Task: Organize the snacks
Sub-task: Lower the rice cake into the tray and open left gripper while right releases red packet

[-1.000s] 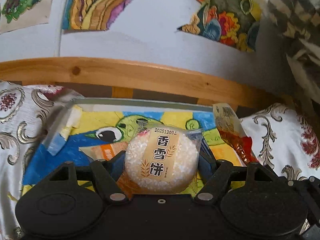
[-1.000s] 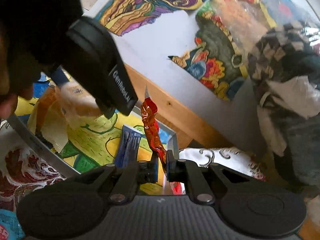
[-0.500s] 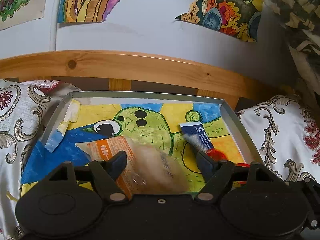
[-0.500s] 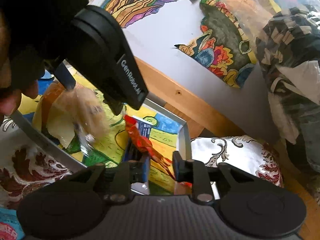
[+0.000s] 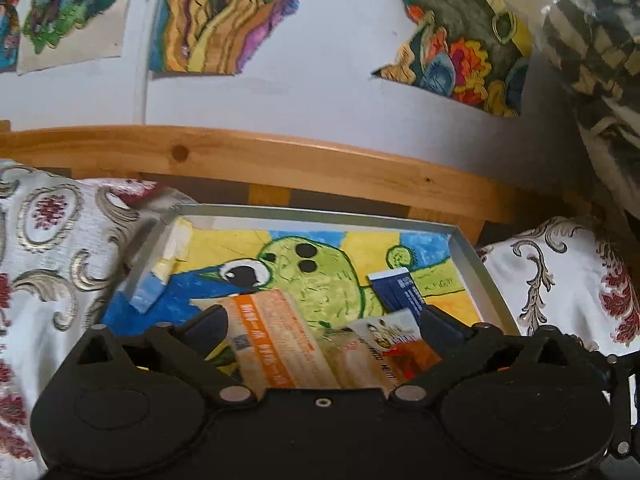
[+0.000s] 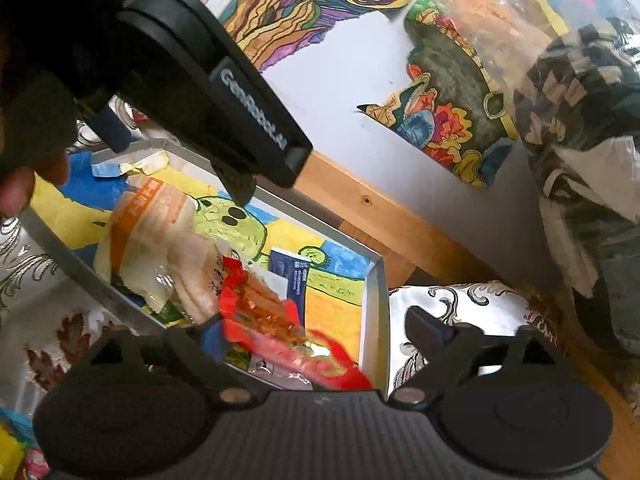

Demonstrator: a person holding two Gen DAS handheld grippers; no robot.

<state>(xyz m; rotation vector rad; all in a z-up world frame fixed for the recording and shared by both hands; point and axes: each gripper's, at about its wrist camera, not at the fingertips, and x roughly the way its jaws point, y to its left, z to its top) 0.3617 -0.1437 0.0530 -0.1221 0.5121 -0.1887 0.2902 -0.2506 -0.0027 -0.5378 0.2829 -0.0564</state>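
Both hand-held grippers released: left (image 5: 324, 322), right (image 6: 312, 330). Red crinkly foil snack packet (image 6: 280, 320) at tray's 5 o'clock, near shallow grey tray rim (image 6: 374, 312); risk: right finger snags it on withdrawal.

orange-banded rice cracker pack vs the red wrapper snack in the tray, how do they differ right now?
Colour: the rice cracker pack is pale with an orange band; the red snack is bright red with orange contents.
Shape: the cracker pack is bulky and rounded; the red snack is thin and crumpled.
Position: the cracker pack lies toward the tray's left side; the red snack lies nearer the right gripper.
Shared: both lie in the tray, ungripped.
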